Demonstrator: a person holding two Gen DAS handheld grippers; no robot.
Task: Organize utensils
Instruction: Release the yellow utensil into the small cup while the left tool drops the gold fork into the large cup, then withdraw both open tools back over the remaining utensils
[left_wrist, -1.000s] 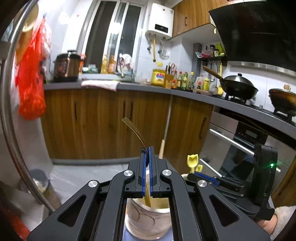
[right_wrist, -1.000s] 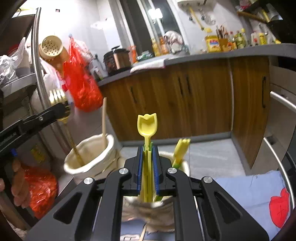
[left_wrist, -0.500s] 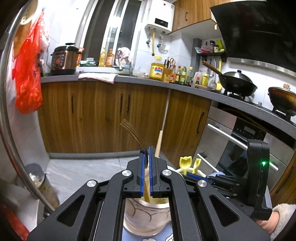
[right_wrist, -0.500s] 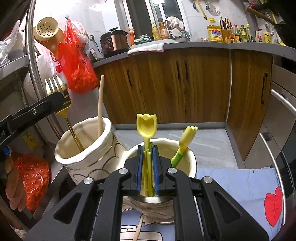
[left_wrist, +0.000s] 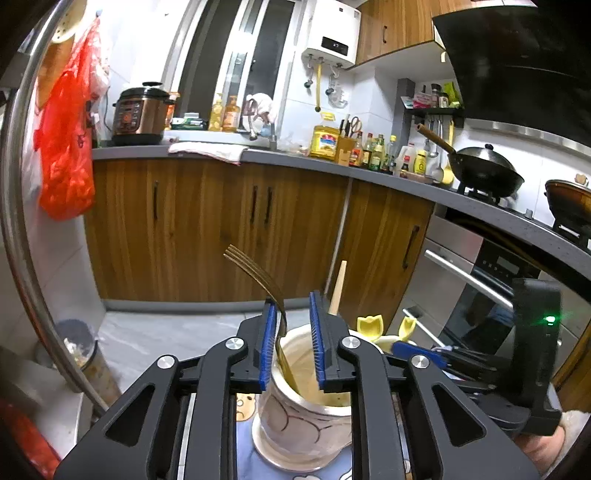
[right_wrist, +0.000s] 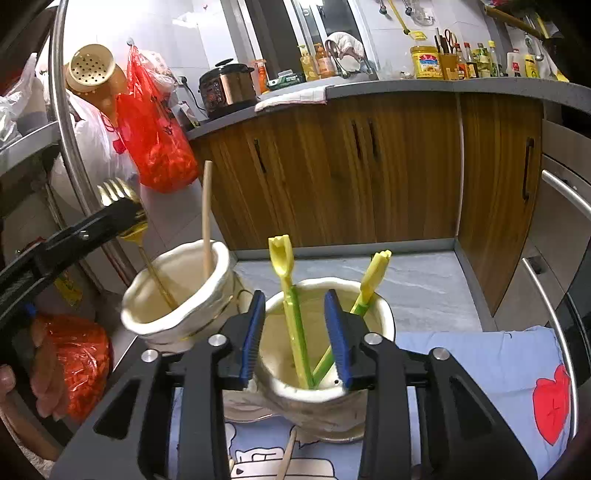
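Now left gripper (left_wrist: 291, 328) jaws wide around gold metal fork (left_wrist: 258, 277) standing in cream ceramic jar (left_wrist: 303, 424); right gripper (right_wrist: 295, 332) jaws wide around yellow-green plastic utensil (right_wrist: 290, 295) in second white ceramic jar (right_wrist: 328, 402).

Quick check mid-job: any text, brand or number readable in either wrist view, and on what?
Nothing reads clearly.
White wall-mounted water heater: dark display with lit digits, too small to read.
Large yellow oil bottle on the counter: red and blue label, blurred.
Copper-coloured pressure cooker: panel markings, unreadable.
Blue printed cloth under the holders: drawings only, no readable words.
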